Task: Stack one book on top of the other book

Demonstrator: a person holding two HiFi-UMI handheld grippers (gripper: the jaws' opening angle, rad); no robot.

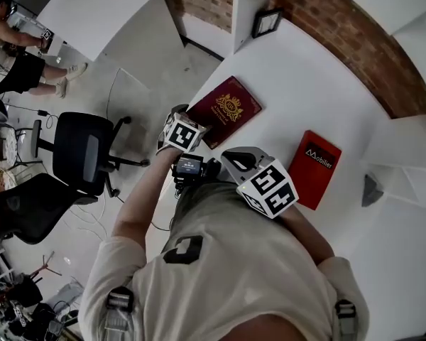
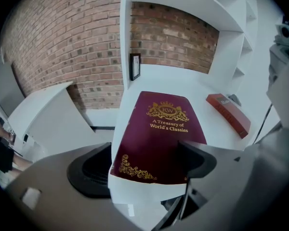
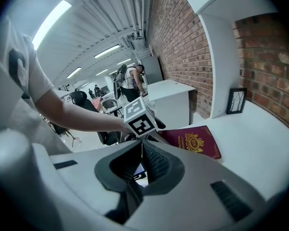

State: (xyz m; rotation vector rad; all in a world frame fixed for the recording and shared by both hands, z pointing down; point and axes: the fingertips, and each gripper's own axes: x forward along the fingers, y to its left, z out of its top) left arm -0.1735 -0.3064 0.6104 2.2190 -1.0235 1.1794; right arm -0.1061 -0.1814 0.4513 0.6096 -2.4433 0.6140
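Note:
A maroon book (image 1: pixel 226 111) with a gold crest lies flat on the white table (image 1: pixel 298 77), near its left edge. A thinner red book (image 1: pixel 314 168) lies apart from it to the right. My left gripper (image 2: pixel 144 170) is open, its jaws wide to either side of the maroon book's (image 2: pixel 159 138) near edge, with no pad pressing on it. The red book (image 2: pixel 229 113) shows at the right of that view. My right gripper (image 3: pixel 141 148) is shut and empty, held off the table behind the left one, pointing toward the maroon book (image 3: pixel 195 141).
A small black picture frame (image 1: pixel 268 21) leans against the white pillar at the table's back. The brick wall (image 1: pixel 355 41) bounds the far side. Black office chairs (image 1: pixel 85 151) stand on the floor left of the table. A grey object (image 1: pixel 371 189) sits at the right.

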